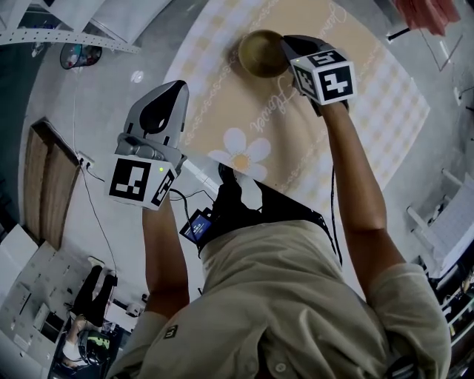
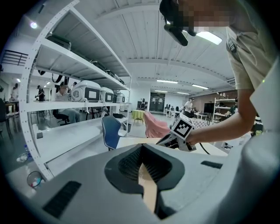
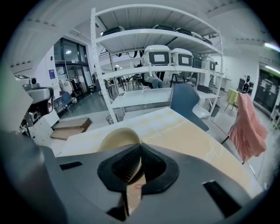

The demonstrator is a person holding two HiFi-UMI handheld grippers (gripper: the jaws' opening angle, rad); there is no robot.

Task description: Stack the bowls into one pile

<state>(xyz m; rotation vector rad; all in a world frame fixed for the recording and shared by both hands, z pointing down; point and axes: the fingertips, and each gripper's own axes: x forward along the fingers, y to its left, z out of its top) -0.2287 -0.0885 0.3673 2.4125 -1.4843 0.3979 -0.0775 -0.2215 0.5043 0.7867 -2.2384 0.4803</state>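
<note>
1. Head view: the bowl point(image 1: 259, 53) sits on the far part of the desk point(image 1: 370, 111), which carries a pale checked cloth with a daisy print point(image 1: 241, 152) near its close edge. The right claw point(image 1: 286, 46) reaches to the bowl's right rim and touches it. The left claw point(image 1: 175, 90) is held at the desk's left edge, well apart from the bowl. A pink cloth point(image 1: 426, 15) shows at the top right corner.

2. Left gripper view: the left claw point(image 2: 142, 151) has its jaws pressed together, with nothing between them and only a thin slit below the tips. Beyond it are a blue chair point(image 2: 110, 130) and a white shelf rack point(image 2: 65, 65); the person's arm reaches in from the right.

3. Right gripper view: the right claw point(image 3: 140, 148) is closed on the rim of the bowl point(image 3: 116, 140), whose cream wall runs in between the ribbed pads. The bowl stands on the desk point(image 3: 183, 135) just ahead of the jaws. Behind are the shelf rack point(image 3: 153, 65), the blue chair point(image 3: 188, 103) and the pink cloth point(image 3: 247, 127).
</note>
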